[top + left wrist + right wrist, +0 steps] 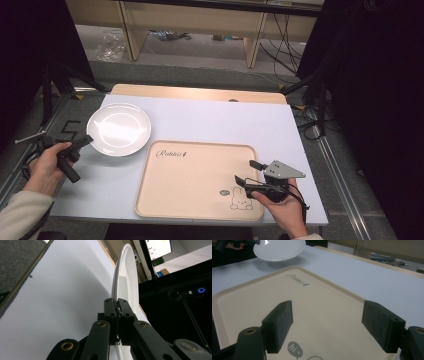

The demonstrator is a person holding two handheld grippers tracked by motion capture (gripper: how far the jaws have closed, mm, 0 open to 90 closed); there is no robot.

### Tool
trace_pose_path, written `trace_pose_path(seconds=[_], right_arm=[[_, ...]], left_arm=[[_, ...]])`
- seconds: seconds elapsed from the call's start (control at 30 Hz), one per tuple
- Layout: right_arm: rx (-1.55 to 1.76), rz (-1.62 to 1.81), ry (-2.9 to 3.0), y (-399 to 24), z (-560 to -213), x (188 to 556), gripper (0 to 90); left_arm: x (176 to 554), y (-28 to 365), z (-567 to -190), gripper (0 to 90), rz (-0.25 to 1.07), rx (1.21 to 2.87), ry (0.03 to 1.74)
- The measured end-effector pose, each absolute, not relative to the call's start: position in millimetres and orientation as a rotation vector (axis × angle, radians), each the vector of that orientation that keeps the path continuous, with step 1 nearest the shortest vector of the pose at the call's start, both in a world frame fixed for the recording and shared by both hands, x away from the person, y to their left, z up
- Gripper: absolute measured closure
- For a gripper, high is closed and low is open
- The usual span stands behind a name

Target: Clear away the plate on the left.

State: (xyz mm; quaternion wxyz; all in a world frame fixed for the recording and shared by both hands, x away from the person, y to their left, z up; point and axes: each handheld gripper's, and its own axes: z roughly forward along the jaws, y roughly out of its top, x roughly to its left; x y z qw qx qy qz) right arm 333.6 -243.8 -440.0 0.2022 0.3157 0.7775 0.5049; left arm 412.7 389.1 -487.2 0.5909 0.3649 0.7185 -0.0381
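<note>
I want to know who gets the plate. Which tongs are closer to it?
Left. The left tongs are pinching the white plate's rim. The right tongs are open over the rabbit tray, apart from the plate.

Beige tray (190, 185) with rabbit drawing (241, 198) on white table (225, 120)

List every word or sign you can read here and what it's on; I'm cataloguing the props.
"Rabbit", in script with a small mark after it: far edge of the beige tray, also in the right gripper view.
"hi~": grey speech bubble on the tray, beside the rabbit drawing.
"5": dark mark on the floor left of the table.
Monitor in the left gripper view: too blurred to read.
</note>
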Motion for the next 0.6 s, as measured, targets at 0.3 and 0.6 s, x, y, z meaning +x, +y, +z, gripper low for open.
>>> trace_pose_path(seconds=[0.3,0.6], right_arm=[[0.882,1.411,2.164,-243.5,-440.5,334.0,25.7],[0.883,1.408,2.166,-243.7,-440.4,333.8,25.7]], left_arm=[[412.4,387.1,-485.1,86.9,-0.105,0.839,1.657],[412.2,381.1,-483.5,86.9,-0.129,0.840,1.646]])
